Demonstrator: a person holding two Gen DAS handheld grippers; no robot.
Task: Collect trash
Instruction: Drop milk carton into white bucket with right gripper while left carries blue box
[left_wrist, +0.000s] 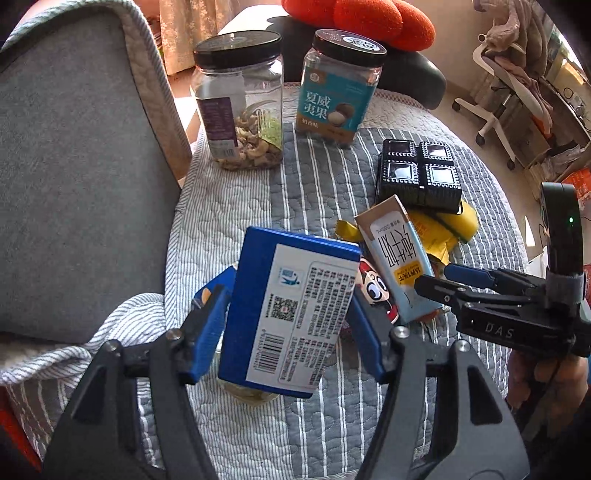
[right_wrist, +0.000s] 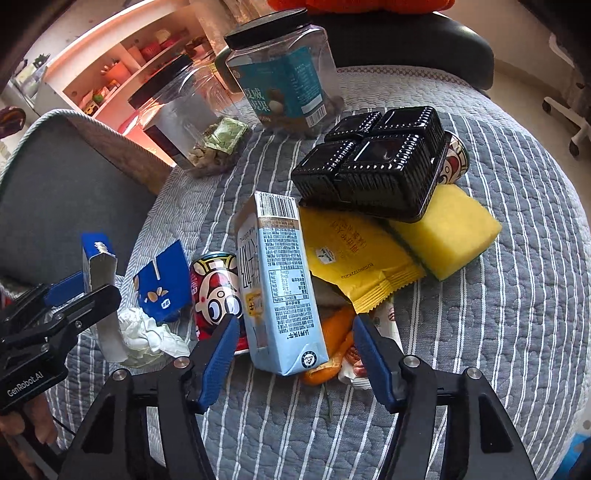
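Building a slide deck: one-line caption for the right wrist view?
Right tool straddles a light-blue milk carton amid trash on a striped quilted cover.

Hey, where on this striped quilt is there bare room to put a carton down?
Free: the quilt right of the yellow sponge, and the near strip below the pale blue carton. Also between the nut jar and blue box. Crowded: around the black tray and red can.
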